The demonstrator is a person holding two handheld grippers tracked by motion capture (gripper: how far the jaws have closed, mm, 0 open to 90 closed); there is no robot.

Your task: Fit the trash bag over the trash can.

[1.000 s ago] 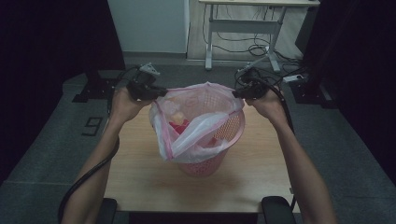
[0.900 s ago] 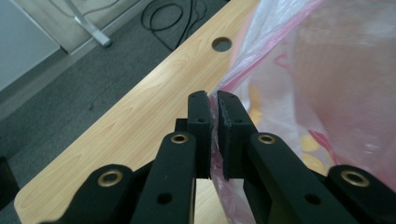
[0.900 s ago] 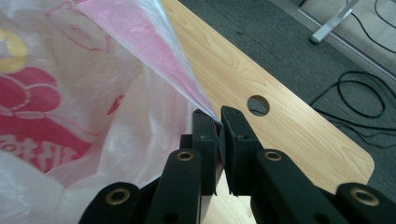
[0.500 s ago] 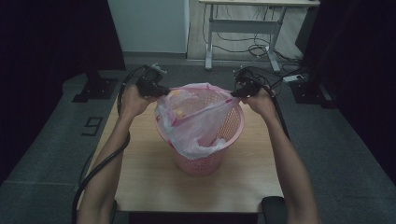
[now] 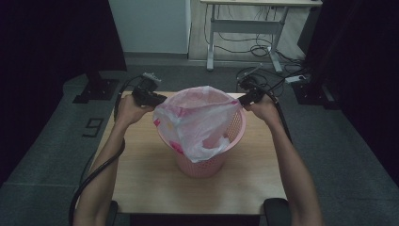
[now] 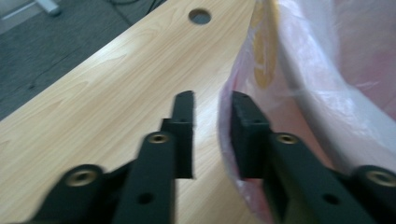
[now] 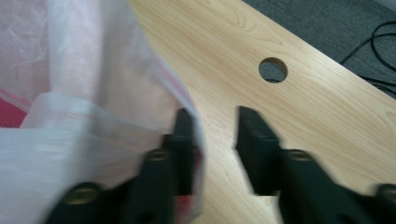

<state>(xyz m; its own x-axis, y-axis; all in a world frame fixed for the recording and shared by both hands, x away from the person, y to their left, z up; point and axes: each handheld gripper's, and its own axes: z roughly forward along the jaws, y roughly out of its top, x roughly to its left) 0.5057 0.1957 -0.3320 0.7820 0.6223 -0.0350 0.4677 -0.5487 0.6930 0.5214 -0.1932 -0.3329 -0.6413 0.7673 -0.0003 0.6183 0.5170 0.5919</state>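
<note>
Fitting plastic bag [image 5: 200, 123] over pink basket [image 5: 207, 160]; left gripper [image 6: 212, 133] and right gripper [image 7: 215, 140] spread, film beside jaws; next, likely regripping the rim.

The plastic bag [image 5: 200, 123] drapes over the near side of the pink basket [image 5: 221, 141], hiding the rim there and most of the interior (contents cannot be told). In the left gripper view the bag [image 6: 327, 93] is cut off by the right and top edges; in the right gripper view the bag [image 7: 70, 93] is motion-blurred and covers part of the right tool [image 7: 212, 140]. The bench [image 5: 141, 188] front edge is partly hidden by the forearms.
</note>
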